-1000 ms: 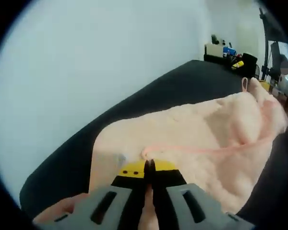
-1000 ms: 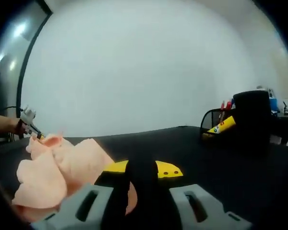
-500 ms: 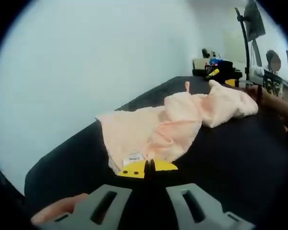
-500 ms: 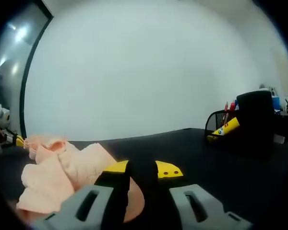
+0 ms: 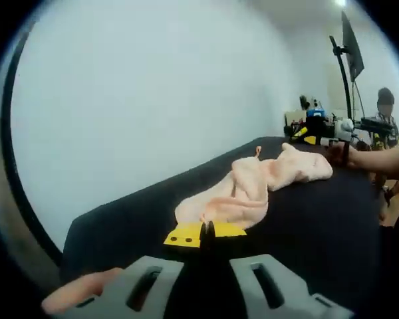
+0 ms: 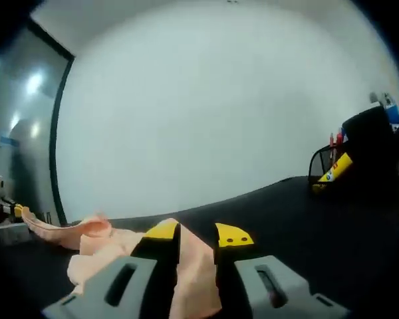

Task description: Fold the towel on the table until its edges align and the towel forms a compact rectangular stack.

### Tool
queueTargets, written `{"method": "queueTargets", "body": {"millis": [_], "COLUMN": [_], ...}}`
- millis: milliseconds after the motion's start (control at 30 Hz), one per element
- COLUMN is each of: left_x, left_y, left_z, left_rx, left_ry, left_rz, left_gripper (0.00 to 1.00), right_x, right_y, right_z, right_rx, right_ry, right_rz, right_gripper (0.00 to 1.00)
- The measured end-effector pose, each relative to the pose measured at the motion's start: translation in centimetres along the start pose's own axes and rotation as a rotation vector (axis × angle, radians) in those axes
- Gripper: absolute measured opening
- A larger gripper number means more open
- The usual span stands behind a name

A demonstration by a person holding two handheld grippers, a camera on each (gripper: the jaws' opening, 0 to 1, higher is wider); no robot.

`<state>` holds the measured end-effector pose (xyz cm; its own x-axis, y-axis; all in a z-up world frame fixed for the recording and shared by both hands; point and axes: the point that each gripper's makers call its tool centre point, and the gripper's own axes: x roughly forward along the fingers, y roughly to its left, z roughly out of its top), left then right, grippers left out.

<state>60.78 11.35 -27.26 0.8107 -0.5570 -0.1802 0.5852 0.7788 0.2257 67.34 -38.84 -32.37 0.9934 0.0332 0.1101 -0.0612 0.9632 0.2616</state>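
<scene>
Peach-pink and fluffy, the rumpled terry towel (image 5: 253, 186) lay stretched across the black tabletop (image 5: 133, 212), bunched along its length, far from a neat stack. The left gripper (image 5: 208, 230) had its yellow-tipped jaws pinched on the towel's near corner, apparently to pull it taut. The right gripper (image 6: 196, 234) was clamped on the far end, cloth (image 6: 186, 266) draped between its jaws, likely ready to spread it flat.

One towel (image 5: 253, 183), two grippers (image 5: 206, 229)
</scene>
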Motion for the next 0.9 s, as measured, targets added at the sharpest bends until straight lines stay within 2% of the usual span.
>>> {"method": "queueTargets", "body": {"millis": [67,100,167,200,233,267,333,367,467,567,633,667,700,767,833,900], "left_x": [-2.6,-4.0,-6.4,-7.7,-8.7,-9.9,-12.0,-12.1,-13.3,-14.2,-14.5,-14.6,-14.6,-14.4,-14.2,-14.5], "left_y": [-1.6,-2.8,-2.8,-3.5,-3.2,-3.7,-4.7,-4.1,-6.0,-7.5,-8.1,-8.4,-8.6,-9.0,-8.6,-7.2], "left_z": [1.2,1.7,2.2,2.4,2.2,1.9,1.0,0.2,-3.2,-4.8,-6.0,-6.5,-7.1,-8.5,-9.2,-8.3], "left_rx": [-0.023,-0.018,-0.005,-0.004,0.001,-0.006,0.01,0.045,0.098,0.074,0.073,0.078,0.074,0.087,0.147,0.192], "left_ry": [-0.052,-0.068,-0.102,-0.118,-0.12,-0.13,-0.151,-0.146,-0.12,-0.115,-0.104,-0.094,-0.084,-0.052,-0.035,-0.091], "left_rz": [0.039,0.057,0.112,0.126,0.145,0.17,0.229,0.268,0.29,0.293,0.294,0.292,0.276,0.26,0.273,0.329], "left_gripper": [0.0,0.0,0.0,0.0,0.0,0.0,0.01,0.01,0.01,0.0,0.0,0.0,0.0,0.0,0.01,0.02], "right_x": [0.0,0.0,-0.2,-0.4,-0.4,-0.2,-0.4,-0.2,0.1,-0.5,-1.5,-2.1,-2.7,-3.1,-3.5,-4.1], "right_y": [0.2,0.0,0.4,0.3,0.2,0.7,2.0,2.4,2.7,3.0,4.4,5.0,5.5,5.7,4.9,5.5], "right_z": [0.0,0.0,-0.2,-0.3,-0.7,-0.7,-0.1,0.0,-0.6,-1.1,-1.1,-1.3,-2.0,-1.6,-2.6,-2.9], "right_rx": [0.053,0.047,0.06,0.067,0.053,0.037,0.004,-0.001,0.028,0.055,0.083,0.112,0.16,0.141,0.152,0.203], "right_ry": [-0.004,-0.003,0.004,0.018,0.04,0.04,0.013,0.012,0.048,0.083,0.109,0.137,0.192,0.175,0.24,0.269], "right_rz": [0.022,0.02,0.03,0.031,0.021,0.032,0.08,0.094,0.118,0.129,0.181,0.203,0.223,0.225,0.159,0.15], "right_gripper": [0.18,0.18,0.18,0.18,0.18,0.18,0.18,0.18,0.18,0.18,0.18,0.18,0.18,0.18,0.18,0.19]}}
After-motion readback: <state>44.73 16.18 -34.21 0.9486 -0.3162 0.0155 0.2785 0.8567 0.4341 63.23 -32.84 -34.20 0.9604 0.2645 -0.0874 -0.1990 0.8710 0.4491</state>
